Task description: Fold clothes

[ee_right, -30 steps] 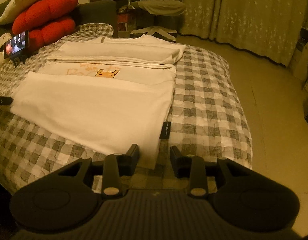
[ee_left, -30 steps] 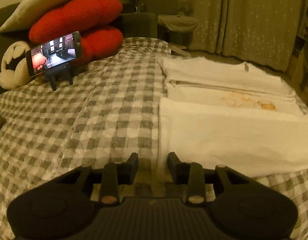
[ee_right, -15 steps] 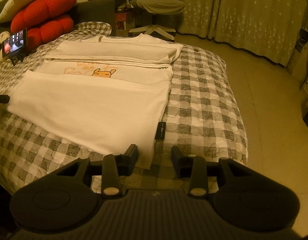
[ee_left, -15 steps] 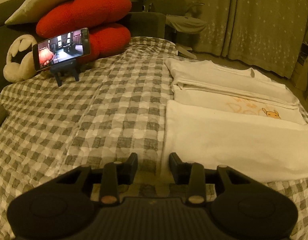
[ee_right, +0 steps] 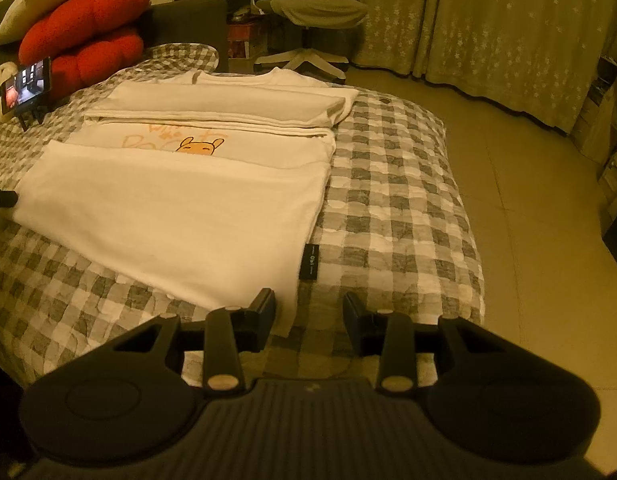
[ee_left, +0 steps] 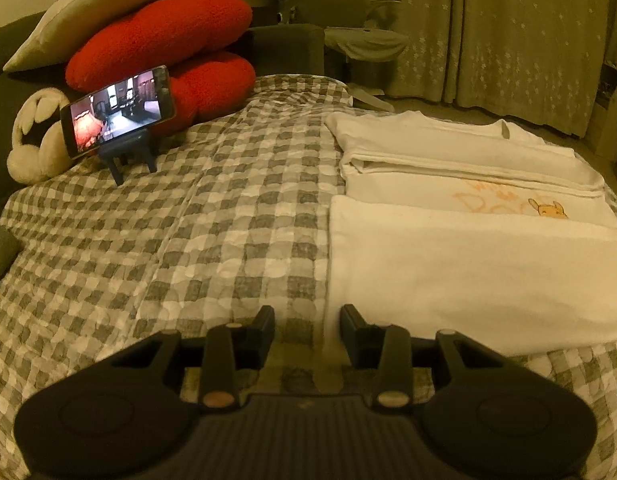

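Grey-checked quilted bed [ee_left: 196, 240] carries the cream cotton T-shirt [ee_right: 176, 216], long axis running left-right, its near corners ahead of the left gripper [ee_left: 307, 322] and right gripper [ee_right: 309, 308], fingers parted, gripping nothing.

a shirt [ee_right: 180, 216] lies folded lengthwise on the bed [ee_right: 388, 200], its near flap over the middle, its far side also folded in; a phone [ee_left: 118, 110] on a stand [ee_left: 130, 152] sits left of it, before cushions [ee_left: 164, 36] at the bed's head; behind the bed, a chair [ee_right: 312, 12] stands before curtains [ee_right: 488, 20]
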{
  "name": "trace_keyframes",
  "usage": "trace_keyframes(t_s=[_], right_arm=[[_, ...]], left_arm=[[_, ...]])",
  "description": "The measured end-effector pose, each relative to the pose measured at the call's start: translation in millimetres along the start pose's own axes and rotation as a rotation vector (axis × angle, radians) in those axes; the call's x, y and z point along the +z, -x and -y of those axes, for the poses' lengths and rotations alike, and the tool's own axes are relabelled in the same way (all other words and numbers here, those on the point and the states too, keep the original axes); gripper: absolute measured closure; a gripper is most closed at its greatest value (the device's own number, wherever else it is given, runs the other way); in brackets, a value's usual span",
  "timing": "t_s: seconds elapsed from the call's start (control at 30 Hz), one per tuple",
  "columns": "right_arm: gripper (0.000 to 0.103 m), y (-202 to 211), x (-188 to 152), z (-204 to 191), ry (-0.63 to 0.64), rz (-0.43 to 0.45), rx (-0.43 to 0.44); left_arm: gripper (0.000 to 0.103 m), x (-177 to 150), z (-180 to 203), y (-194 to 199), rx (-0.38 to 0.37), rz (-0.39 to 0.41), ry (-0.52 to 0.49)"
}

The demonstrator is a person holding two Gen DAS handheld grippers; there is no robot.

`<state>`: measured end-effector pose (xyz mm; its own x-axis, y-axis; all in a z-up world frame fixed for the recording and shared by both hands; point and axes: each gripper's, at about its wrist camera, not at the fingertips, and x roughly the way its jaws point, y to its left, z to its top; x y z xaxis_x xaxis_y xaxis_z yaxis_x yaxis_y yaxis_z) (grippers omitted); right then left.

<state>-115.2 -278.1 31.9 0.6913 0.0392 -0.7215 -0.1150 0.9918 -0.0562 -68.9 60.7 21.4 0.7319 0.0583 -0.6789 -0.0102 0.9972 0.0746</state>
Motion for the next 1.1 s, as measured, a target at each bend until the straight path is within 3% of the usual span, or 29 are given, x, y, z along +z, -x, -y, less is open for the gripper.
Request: trace_keyframes(t_s=[0.5,0.7,1.1], right_arm=[[0.065,5,2,-6,0.09,0.068,-0.138],[0.065,12,5,-27,0.165,0.15,-0.076],[0.071,-5,8,-64,0.231,0.139,-0.012]], left_arm=[[0.06,4,-1,2,0.012,-0.004,0.018],[0.061,4,1,5,0.018,0.009,0.005],[0.061,5,1,1,0.011,-0.014,0.018]])
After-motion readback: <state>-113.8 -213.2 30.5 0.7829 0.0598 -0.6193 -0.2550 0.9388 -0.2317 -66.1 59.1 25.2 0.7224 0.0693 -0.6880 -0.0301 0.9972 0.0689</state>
